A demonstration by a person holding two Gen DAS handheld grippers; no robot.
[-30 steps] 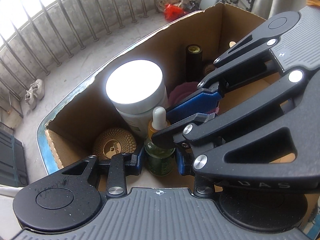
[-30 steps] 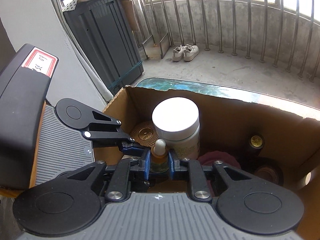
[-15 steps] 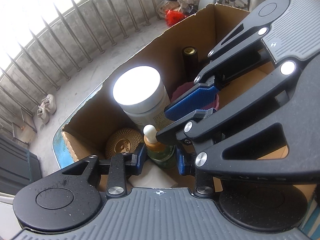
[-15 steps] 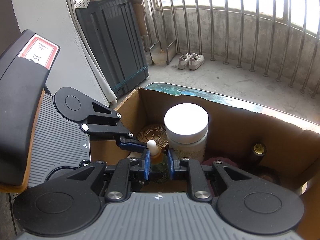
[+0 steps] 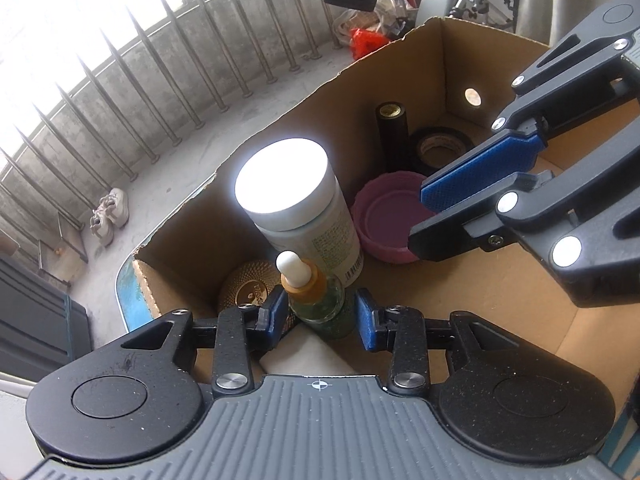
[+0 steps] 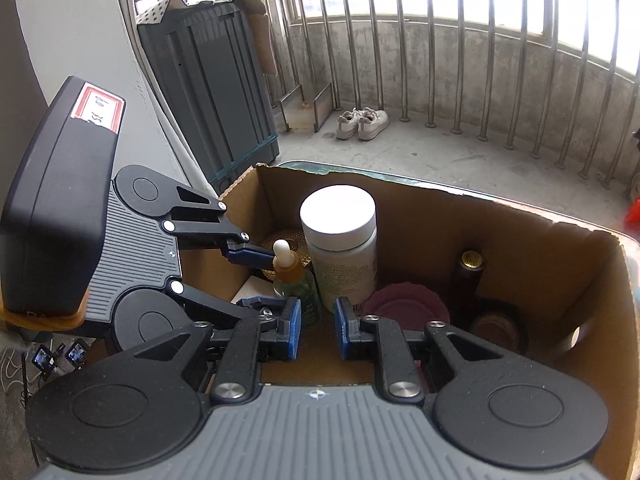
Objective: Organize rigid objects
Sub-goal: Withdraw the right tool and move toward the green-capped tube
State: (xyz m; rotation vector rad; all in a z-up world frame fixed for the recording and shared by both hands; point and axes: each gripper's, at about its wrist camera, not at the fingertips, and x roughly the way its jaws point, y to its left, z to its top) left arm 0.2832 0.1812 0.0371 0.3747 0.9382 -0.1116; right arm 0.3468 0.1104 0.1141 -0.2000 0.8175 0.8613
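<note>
A small green dropper bottle (image 5: 322, 304) with a white bulb stands in a cardboard box (image 5: 500, 308), next to a tall white-lidded jar (image 5: 296, 208). My left gripper (image 5: 322, 318) is open, its blue pads on either side of the bottle with small gaps. My right gripper (image 6: 317, 330) is open and empty, just back from the bottle (image 6: 292, 280) and the jar (image 6: 342, 248). The right gripper also shows in the left wrist view (image 5: 460, 208), above a pink lid (image 5: 390, 220).
The box also holds a gold round tin (image 5: 250, 290), a black bottle (image 5: 392, 132), a roll of black tape (image 5: 440, 148) and a white flat item (image 5: 304, 354). Balcony railing, shoes (image 6: 362, 122) and a grey cabinet (image 6: 208, 92) lie beyond.
My right gripper has let go of the dropper bottle and drawn back up. The bottle now stands in the box. My left gripper has opened slightly around it.
</note>
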